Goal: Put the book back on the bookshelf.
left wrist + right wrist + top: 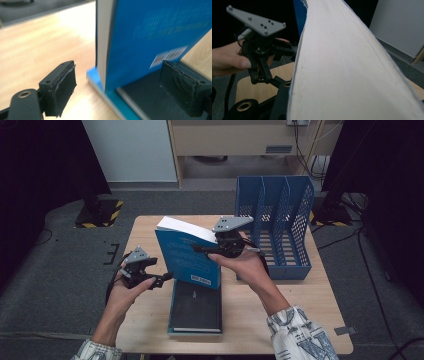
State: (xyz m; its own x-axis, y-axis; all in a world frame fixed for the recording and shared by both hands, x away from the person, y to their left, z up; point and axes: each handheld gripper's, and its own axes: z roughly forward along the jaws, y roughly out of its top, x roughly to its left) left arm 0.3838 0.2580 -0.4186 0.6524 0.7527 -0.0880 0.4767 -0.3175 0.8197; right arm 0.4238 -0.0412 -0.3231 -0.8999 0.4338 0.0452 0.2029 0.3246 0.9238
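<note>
your right gripper (206, 251) clamps the stiff, weighty blue book (187, 257) upright on the dark book (196, 309) at table centre, your left gripper (165, 279) open astride its lower corner

- A book (187, 256) stands tilted at mid-frame upon a flat book (196, 312) on the counter (305, 320).
- A file rack (276, 227) sits right of both.

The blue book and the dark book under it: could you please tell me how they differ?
The blue book stands tilted on its lower edge, gripped by the right gripper; the dark book lies flat on the table. The blue book's cover is bright blue, the dark book's nearly black. Both look similar in size.
</note>
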